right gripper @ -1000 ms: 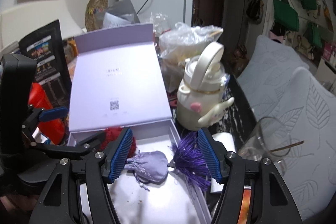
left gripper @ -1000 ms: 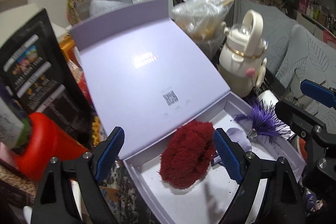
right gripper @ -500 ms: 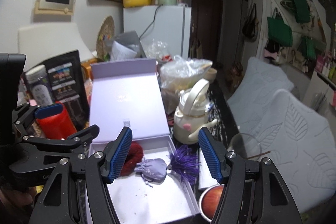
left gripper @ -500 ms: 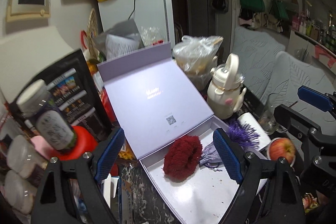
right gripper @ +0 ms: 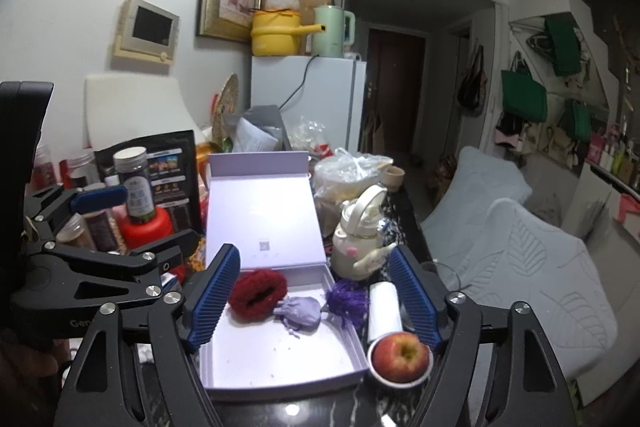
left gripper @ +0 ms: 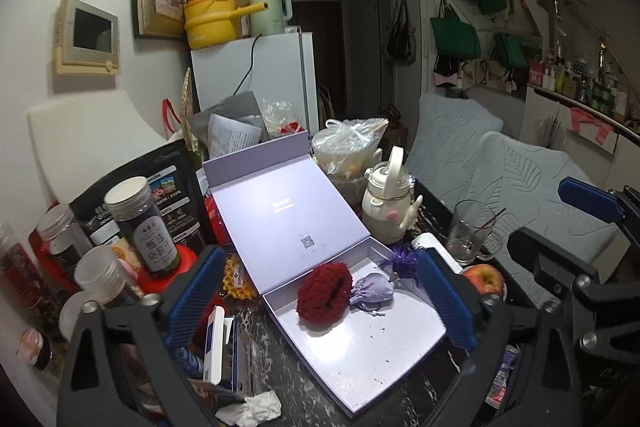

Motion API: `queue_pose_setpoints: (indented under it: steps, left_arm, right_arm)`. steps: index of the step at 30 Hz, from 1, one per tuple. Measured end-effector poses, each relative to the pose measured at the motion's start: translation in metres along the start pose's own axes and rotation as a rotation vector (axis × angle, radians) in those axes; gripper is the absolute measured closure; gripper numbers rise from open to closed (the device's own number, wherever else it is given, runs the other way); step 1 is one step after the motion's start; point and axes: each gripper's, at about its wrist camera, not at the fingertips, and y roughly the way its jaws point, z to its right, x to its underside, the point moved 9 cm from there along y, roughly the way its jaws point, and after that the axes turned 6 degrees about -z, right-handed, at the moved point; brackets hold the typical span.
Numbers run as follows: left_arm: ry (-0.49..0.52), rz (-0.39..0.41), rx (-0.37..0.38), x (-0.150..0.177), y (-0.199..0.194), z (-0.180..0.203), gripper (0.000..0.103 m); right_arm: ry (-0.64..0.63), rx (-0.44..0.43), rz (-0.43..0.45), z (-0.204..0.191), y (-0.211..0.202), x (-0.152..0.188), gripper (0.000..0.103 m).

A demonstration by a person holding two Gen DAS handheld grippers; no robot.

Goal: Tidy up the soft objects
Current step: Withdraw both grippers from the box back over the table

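Note:
An open lavender gift box (left gripper: pixel 360 351) (right gripper: pixel 276 367) lies on the dark table, lid up behind it. Along its far edge lie a red fuzzy scrunchie (left gripper: pixel 324 293) (right gripper: pixel 258 293), a lilac drawstring pouch (left gripper: pixel 370 291) (right gripper: pixel 300 311) and a purple spiky pompom (left gripper: pixel 404 261) (right gripper: pixel 346 303) at the right rim. My left gripper (left gripper: pixel 320 307) is open and empty, raised well above and in front of the box. My right gripper (right gripper: pixel 310 301) is open and empty, also held back above the box.
A cream kettle-shaped bottle (left gripper: pixel 390 205) (right gripper: pixel 358 243), a glass mug (left gripper: pixel 470 235), an apple in a small dish (right gripper: pixel 400 353) and a white roll (right gripper: pixel 384 311) stand right of the box. Jars (left gripper: pixel 140 223), a black pouch and a red container crowd the left. A grey sofa (right gripper: pixel 520 247) lies right.
Both grippers have pulled back and up from the box, so the box and its three soft items look smaller. The items have not moved.

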Motion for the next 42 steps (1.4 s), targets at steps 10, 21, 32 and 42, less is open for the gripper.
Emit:
queue_pose_setpoints:
  steps: [10,21,32,42]
  left_arm:
    - [0.002,0.056,0.031,0.024,-0.053,0.011,0.003]
    - [0.043,0.057,0.096,0.068,-0.085,0.040,0.002]
    - [0.074,0.013,0.190,0.118,-0.095,0.068,0.003]
    - [0.073,-0.055,0.275,0.162,-0.082,0.086,0.002]
  right_arm:
    - [0.007,0.011,0.043,0.000,-0.057,0.029,0.013]
    - [0.014,0.023,0.024,-0.001,-0.093,0.080,0.012]
    - [0.060,0.022,-0.020,0.002,-0.110,0.137,0.010]
    - [0.130,0.023,-0.045,0.011,-0.110,0.182,0.010]
